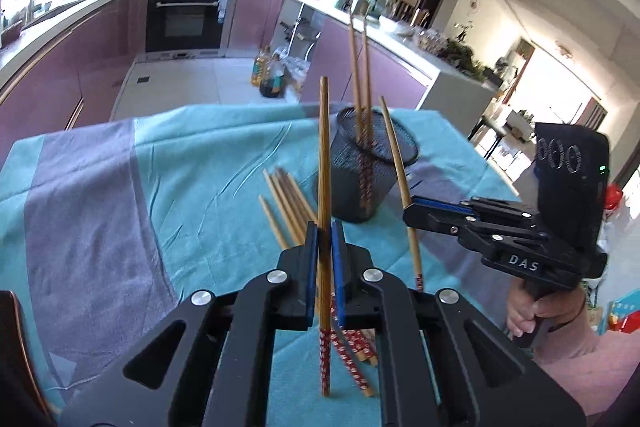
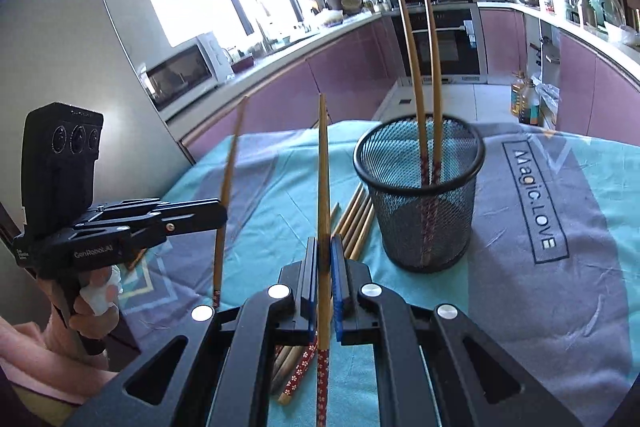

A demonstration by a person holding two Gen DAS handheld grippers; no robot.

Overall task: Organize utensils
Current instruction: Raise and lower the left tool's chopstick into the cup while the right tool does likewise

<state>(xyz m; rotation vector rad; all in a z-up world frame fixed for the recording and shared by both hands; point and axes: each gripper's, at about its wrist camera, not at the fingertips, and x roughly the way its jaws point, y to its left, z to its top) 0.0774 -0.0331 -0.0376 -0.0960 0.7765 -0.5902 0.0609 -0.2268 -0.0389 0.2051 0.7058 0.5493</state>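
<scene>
Chopsticks are the matter now: each of your grippers is closed on one, and both sticks stand nearly upright, with the plain wooden tip up and the red flowered end hanging below the pads. Your left gripper clamps its chopstick at about the middle of the length, and from this camera the mesh cup stands at about 1 o'clock, near but apart. Your right gripper pinches the second chopstick in the same way, and in its own view the mesh cup is also at about 1 o'clock, and it looks closer here; I judge the right hand is the nearer one to drop first. The long axis of each held stick is already almost parallel to the two chopsticks that lean inside the cup, so I think the move needs mainly carrying over the rim and lowering, with little turning. The loose chopsticks lie flat on the teal cloth, between the grippers and the cup, their long axis pointing toward 11 o'clock in the left view. For writing, the cloth shows "Magic.LOVE" in a frame, the right gripper's body shows "DAS", and the left one shows "GenRobot.AI"
</scene>
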